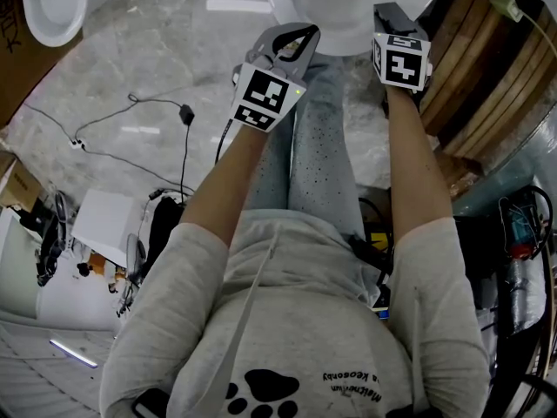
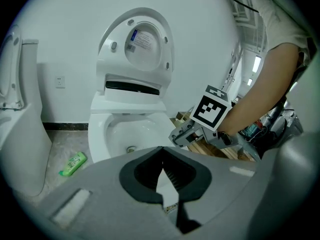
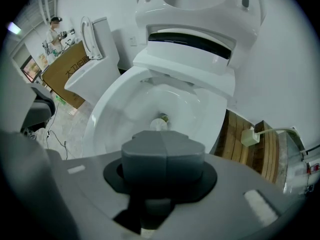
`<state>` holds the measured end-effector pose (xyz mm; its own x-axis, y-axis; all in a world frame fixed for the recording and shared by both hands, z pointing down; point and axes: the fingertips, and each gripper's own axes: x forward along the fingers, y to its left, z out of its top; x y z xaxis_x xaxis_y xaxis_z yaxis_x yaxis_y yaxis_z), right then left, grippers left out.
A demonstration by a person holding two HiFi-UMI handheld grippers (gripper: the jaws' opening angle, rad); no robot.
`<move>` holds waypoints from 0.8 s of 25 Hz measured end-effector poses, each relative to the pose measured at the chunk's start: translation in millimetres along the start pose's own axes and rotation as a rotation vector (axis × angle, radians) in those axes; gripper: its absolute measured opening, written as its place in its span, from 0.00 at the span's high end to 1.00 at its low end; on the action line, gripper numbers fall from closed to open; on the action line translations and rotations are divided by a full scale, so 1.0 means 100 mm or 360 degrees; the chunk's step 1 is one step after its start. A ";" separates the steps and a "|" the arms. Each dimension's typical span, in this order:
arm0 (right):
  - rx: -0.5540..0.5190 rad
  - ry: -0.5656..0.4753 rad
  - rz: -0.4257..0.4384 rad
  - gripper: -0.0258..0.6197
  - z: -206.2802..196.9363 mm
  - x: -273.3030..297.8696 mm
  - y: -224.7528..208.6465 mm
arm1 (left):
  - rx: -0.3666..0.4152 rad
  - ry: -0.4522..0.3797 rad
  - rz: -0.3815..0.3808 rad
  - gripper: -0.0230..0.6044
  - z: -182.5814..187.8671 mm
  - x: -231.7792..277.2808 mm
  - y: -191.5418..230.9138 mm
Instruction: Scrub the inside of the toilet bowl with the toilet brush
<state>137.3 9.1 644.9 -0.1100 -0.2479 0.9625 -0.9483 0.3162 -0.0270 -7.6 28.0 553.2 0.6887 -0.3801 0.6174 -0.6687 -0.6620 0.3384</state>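
The left gripper (image 2: 161, 151) is hovering with its jaws meeting at the tips and nothing caught between them. The right gripper (image 3: 162, 144) is hanging with its jaws pressing together, also gripping nothing. The toilet bowl (image 3: 150, 101) is lying open just ahead of and below it. The bowl's lid (image 2: 142, 41) is standing raised beyond both grippers. Ahead and to the left of the left gripper, a green item (image 2: 73, 164), possibly a bottle, is lying on the floor (image 2: 60, 144). Wooden slats (image 3: 240, 144) are lying to the right of the right gripper.

left tongs (image 1: 294, 40), right tongs (image 1: 390, 14) near toilet (image 1: 341, 11)
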 end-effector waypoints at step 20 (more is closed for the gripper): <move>0.0319 -0.0004 -0.0042 0.73 0.26 0.11 0.25 | 0.0019 0.0015 0.0023 0.96 -0.08 -0.25 0.06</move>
<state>104.5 -9.7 647.8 -0.0846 -0.2564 0.9629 -0.9911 0.1210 -0.0549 -31.4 38.4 545.0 0.6761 -0.3837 0.6290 -0.6753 -0.6641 0.3208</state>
